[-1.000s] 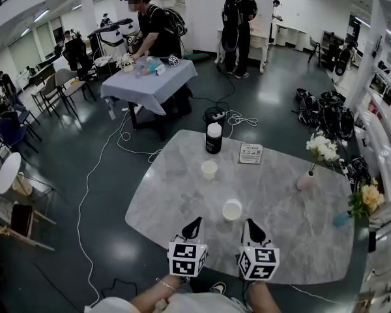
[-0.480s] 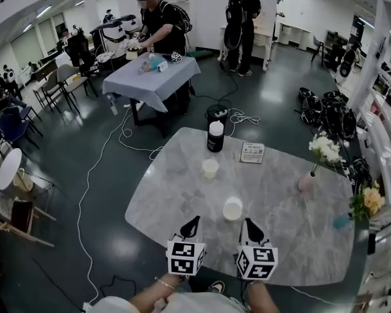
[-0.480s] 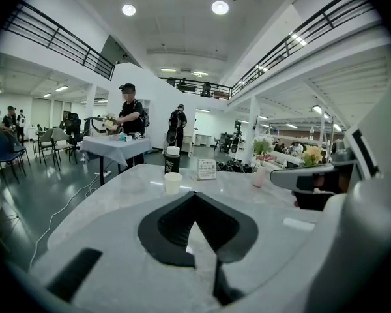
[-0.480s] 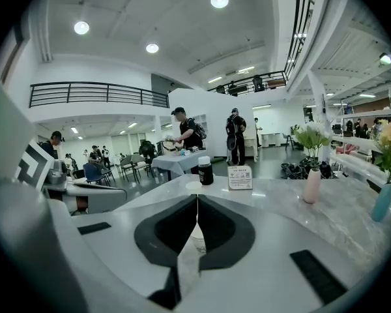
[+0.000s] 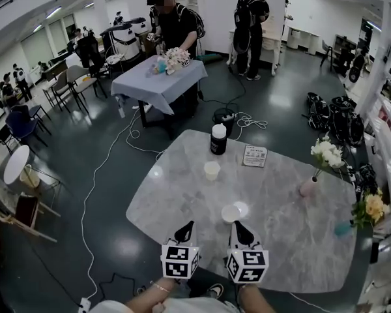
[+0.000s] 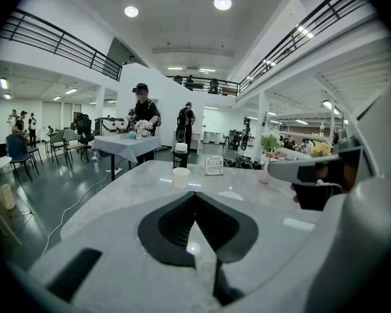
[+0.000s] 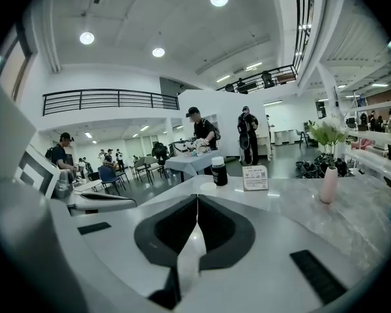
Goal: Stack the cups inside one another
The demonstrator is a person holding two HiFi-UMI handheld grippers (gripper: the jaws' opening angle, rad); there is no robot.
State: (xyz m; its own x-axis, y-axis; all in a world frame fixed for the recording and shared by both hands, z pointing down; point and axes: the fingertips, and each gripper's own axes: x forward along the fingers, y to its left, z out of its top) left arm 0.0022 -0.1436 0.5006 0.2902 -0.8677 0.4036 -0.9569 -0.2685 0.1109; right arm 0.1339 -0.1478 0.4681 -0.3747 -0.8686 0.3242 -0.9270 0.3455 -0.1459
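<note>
On a grey marbled counter [image 5: 176, 194], a near cup [image 5: 231, 214] and a far cup [image 5: 212, 170] were set well apart. A dark bottle [image 5: 217, 139] and a card [image 5: 255, 156] were placed by the far edge, and a pink vase [image 5: 307, 187] toward the right edge.

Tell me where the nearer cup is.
Head view: the nearer cup stands on the table just ahead of the right gripper, the other cup beyond it.

White tools [image 5: 188, 225] [image 5: 237, 225] bear black jaws and marker cubes [image 5: 180, 261].
</note>
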